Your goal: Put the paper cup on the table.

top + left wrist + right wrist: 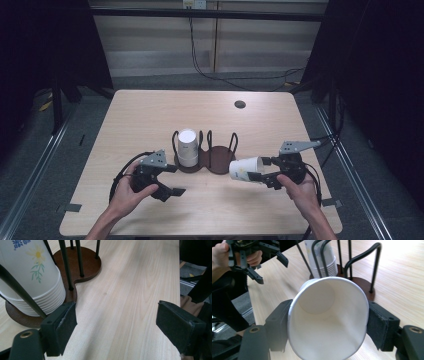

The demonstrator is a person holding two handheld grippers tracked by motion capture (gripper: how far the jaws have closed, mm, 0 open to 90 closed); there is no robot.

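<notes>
Gripping white paper cup (327,320), right tool (328,325), blue print unreadable on cup stack (32,277)

High view: above the near table (150,115) edge, facing forward and down, far off. Left gripper view: low, close, looking along the tabletop at the cup rack (85,267). Right gripper view: close, facing the same rack (362,282); all three share it.

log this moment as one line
right gripper: shut on paper cup | left gripper: open, empty | cup stack: in holder
</notes>
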